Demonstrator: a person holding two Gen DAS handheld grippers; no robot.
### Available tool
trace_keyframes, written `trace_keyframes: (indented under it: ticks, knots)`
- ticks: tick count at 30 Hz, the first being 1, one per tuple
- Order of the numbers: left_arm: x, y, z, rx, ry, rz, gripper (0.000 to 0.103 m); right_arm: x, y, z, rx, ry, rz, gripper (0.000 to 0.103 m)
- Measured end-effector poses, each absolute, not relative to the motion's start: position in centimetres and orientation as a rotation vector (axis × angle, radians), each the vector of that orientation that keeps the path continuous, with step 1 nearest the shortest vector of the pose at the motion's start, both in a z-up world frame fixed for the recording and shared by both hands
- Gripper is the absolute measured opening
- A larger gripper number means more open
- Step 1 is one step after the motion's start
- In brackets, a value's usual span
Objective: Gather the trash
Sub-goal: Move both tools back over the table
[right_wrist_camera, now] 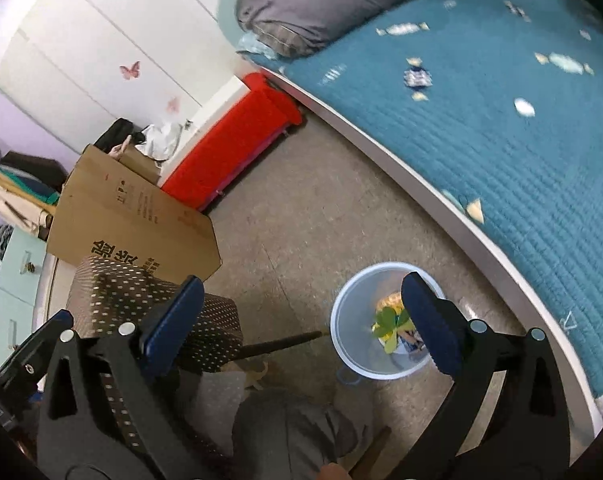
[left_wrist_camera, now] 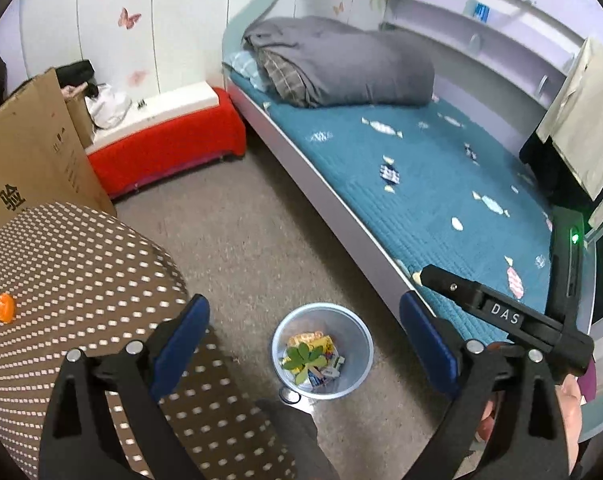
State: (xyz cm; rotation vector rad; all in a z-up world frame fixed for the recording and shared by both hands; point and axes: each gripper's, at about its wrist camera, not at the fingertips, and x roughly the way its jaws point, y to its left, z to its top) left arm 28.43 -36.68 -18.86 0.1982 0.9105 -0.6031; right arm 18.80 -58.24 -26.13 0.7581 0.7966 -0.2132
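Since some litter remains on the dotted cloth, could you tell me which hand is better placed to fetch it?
Left, probably. Its open tongs have the orange scrap on the dotted cloth in view; the right tongs, also open, face the bin.

The floor (left_wrist_camera: 261, 240) is covered in speckled grey-brown material. A white-framed bed (left_wrist_camera: 421, 184) with a teal quilted cover is set along one side, and a folded grey duvet (left_wrist_camera: 341, 68) lies at its head. White wall panels (left_wrist_camera: 113, 40) are decorated with pink butterflies. A red-covered bench (left_wrist_camera: 169, 152) is placed against them, beside a cardboard box (left_wrist_camera: 33, 152).
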Motion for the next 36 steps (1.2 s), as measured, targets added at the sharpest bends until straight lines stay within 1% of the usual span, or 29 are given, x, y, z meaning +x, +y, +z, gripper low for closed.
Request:
trace_keyframes:
  ticks: [8, 20, 29, 36]
  knots:
    - [27.3, -33.3, -16.0, 0.19, 0.82, -0.588, 0.094, 19.9, -54.7, -21.5, 0.662, 0.751, -0.185, 0.097]
    - [26.9, -26.6, -13.5, 0.184, 0.721, -0.519, 0.094, 21.9, -48.4, -17.1, 0.544, 0.719, -0.122, 0.097]
    - [27.9, -20.3, -13.6, 0.182, 0.682, -0.427, 0.095, 24.5, -41.1, -14.5, 0.411, 0.712, -0.051, 0.097]
    - [30.1, -13.1, -15.0, 0.151, 0.678, -0.306, 0.095, 27.6, -34.4, -14.4, 0.333, 0.746, 0.048, 0.097]
